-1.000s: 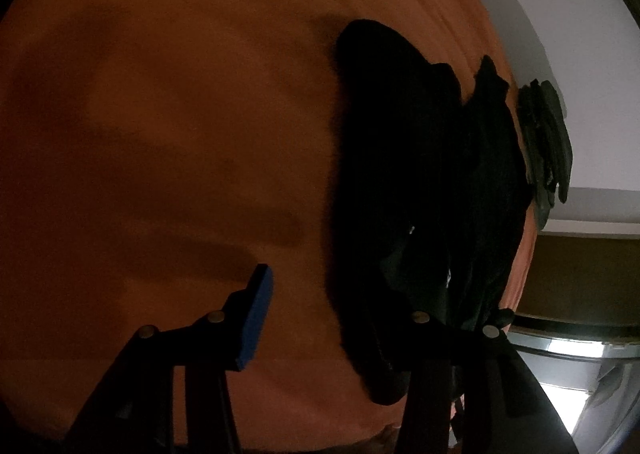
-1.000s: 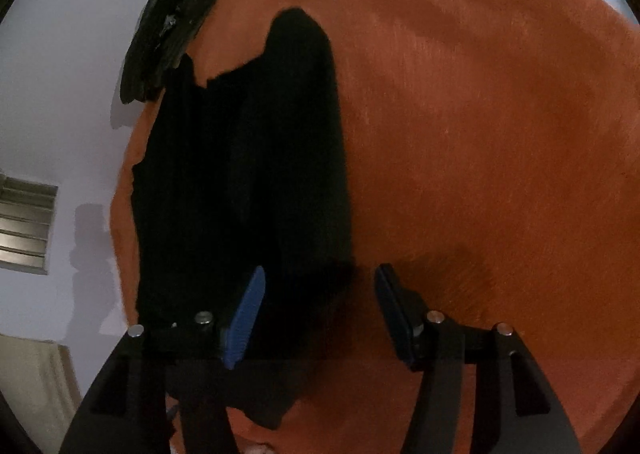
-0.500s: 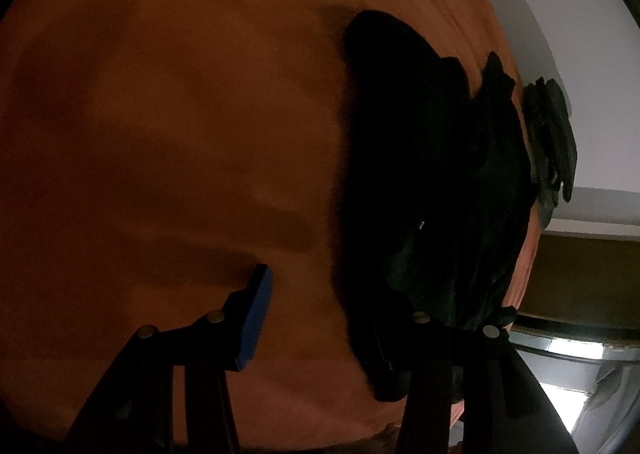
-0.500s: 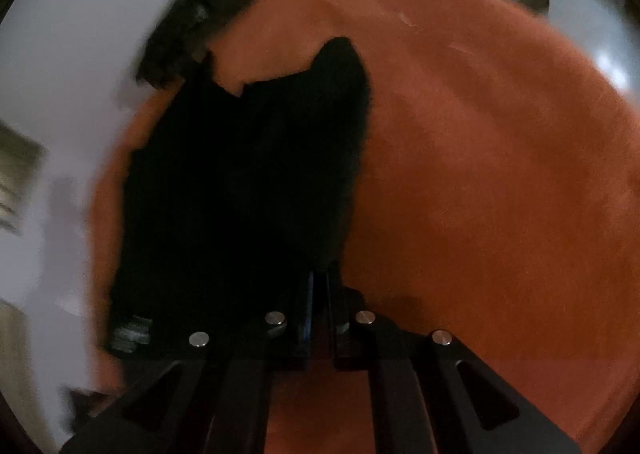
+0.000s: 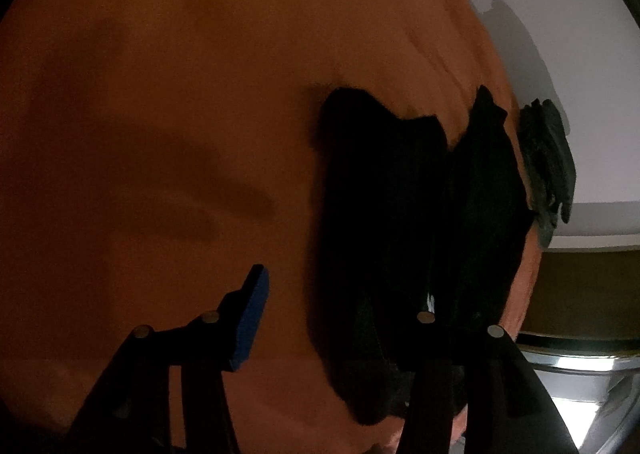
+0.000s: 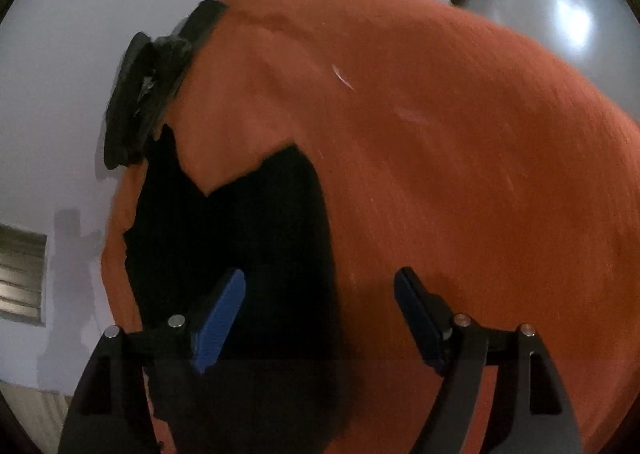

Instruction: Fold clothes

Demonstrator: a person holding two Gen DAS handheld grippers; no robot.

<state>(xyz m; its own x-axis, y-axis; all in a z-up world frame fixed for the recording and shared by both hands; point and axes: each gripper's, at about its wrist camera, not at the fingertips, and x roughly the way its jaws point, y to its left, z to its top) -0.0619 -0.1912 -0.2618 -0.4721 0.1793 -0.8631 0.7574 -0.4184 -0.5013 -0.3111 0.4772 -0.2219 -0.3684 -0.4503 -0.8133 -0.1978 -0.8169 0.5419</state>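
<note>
A black garment lies flat on an orange blanket, near the blanket's right edge in the left wrist view. My left gripper is open; its blue left pad hangs over bare blanket, and its right finger is lost in shadow over the garment's near end. In the right wrist view the same black garment sits left of centre on the orange blanket. My right gripper is open and holds nothing, with its left pad over the cloth and its right one over the blanket.
A crumpled dark grey-green pile of clothing sits at the blanket's edge against a white wall; the pile shows upper left in the right wrist view. A vent grille is on the wall. Shiny floor lies beyond the edge.
The right gripper was open one second ago, shut at the black garment's edge half a second ago, and is open again now, drawn back. The left gripper stayed open while its view shifted.
</note>
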